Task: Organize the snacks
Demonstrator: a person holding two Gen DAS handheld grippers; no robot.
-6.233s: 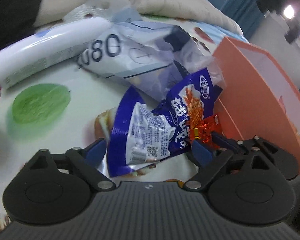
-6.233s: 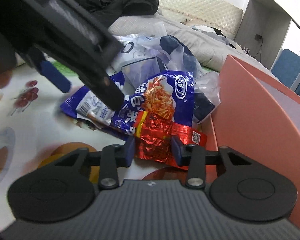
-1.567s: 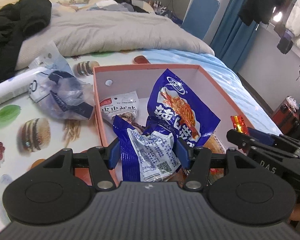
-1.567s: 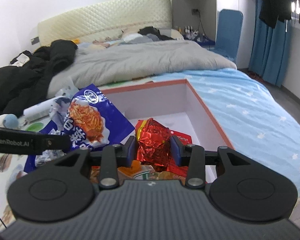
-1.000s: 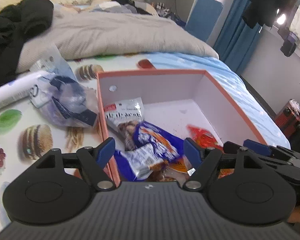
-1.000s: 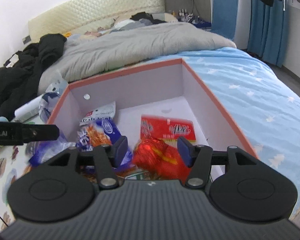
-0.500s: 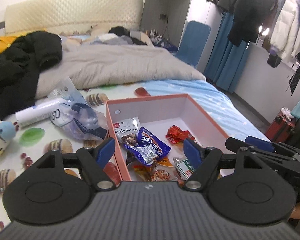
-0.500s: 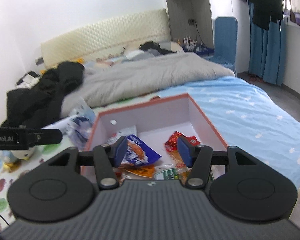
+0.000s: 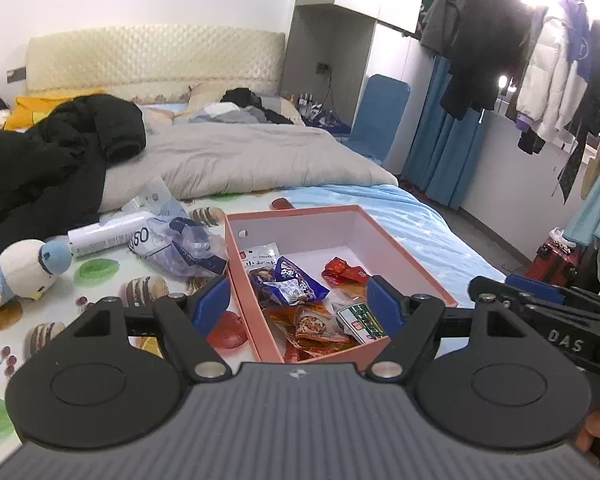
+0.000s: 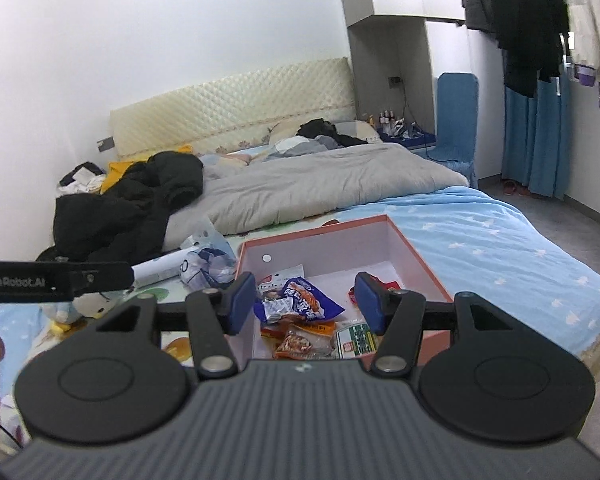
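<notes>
An orange box (image 9: pixel 404 258) (image 10: pixel 416 254) with a white inside lies on the bed. In it lie a blue snack bag (image 9: pixel 296 284) (image 10: pixel 304 292), a red foil snack (image 9: pixel 342 270), a white snack packet (image 9: pixel 262 256) and several other packets. My left gripper (image 9: pixel 298 302) is open and empty, high above the box's near end. My right gripper (image 10: pixel 306 298) is open and empty, also well above the box. The right gripper shows at the right edge of the left wrist view (image 9: pixel 540 308).
A clear plastic bag (image 9: pixel 180 240) and a white bottle (image 9: pixel 104 234) lie left of the box on the printed mat. A plush duck (image 9: pixel 20 268) sits at far left. A grey duvet (image 9: pixel 240 160) and black clothes (image 9: pixel 48 160) lie behind.
Both grippers let go of their snacks into the box, opened, and pulled up and back. The box now looks smaller and farther away.
</notes>
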